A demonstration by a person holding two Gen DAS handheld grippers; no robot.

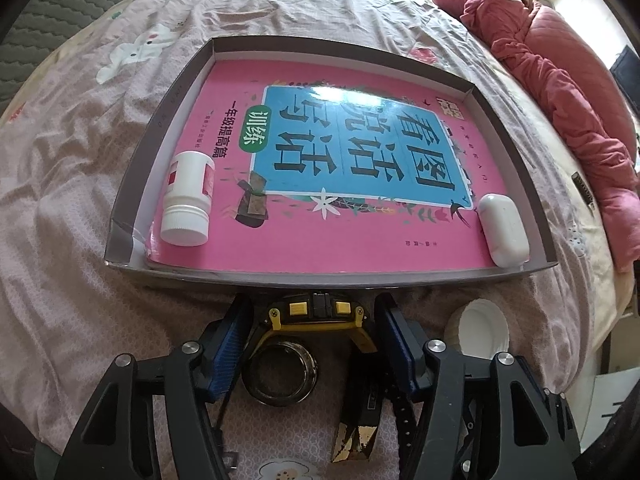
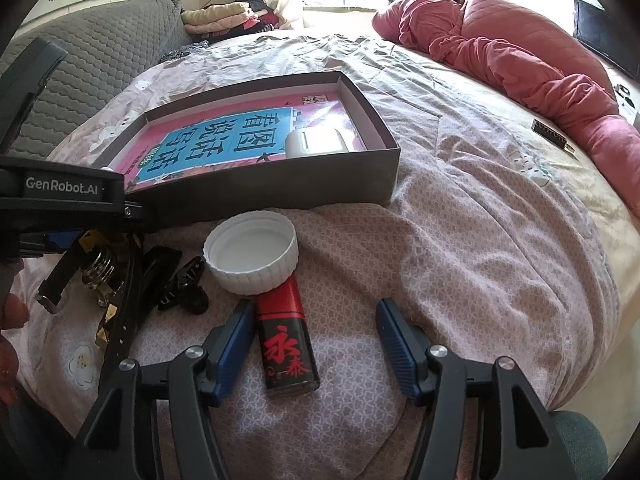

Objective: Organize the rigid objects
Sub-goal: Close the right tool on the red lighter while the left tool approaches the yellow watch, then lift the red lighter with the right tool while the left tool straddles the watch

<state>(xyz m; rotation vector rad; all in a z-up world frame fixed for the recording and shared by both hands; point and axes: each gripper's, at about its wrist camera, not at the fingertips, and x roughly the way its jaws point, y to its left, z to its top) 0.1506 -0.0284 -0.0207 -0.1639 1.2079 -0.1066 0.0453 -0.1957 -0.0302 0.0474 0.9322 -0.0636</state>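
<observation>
Watch [image 1: 316, 320], yellow-and-black case with black strap, lies on the bedsheet [image 1: 80, 280] just near of the box [image 1: 132, 184], and sits between the blue pads of the left gripper [image 1: 314, 338]; jaws are apart, pads look clear of the case on both sides, so no grip yet. A round glass-fronted piece lies just near of the watch, can't tell what it is. Right gripper [image 2: 316, 344] hangs jaws apart over the red-and-black lighter [image 2: 286, 340], which lies nearer its left pad, untouched. White jar lid [image 2: 251, 257] sits open side up, touching the lighter's far end; black hair clip [image 2: 182, 284] left of it. Box already holds a pink workbook [image 1: 320, 152] flat as liner, white pill bottle [image 1: 187, 198] lying in the near left corner, white earbud case [image 1: 503, 229] in the near right, probably parked in corners to keep the middle free. Likely next: clamp the watch, lift into the box. Soft sheet may let the strap drag.
</observation>
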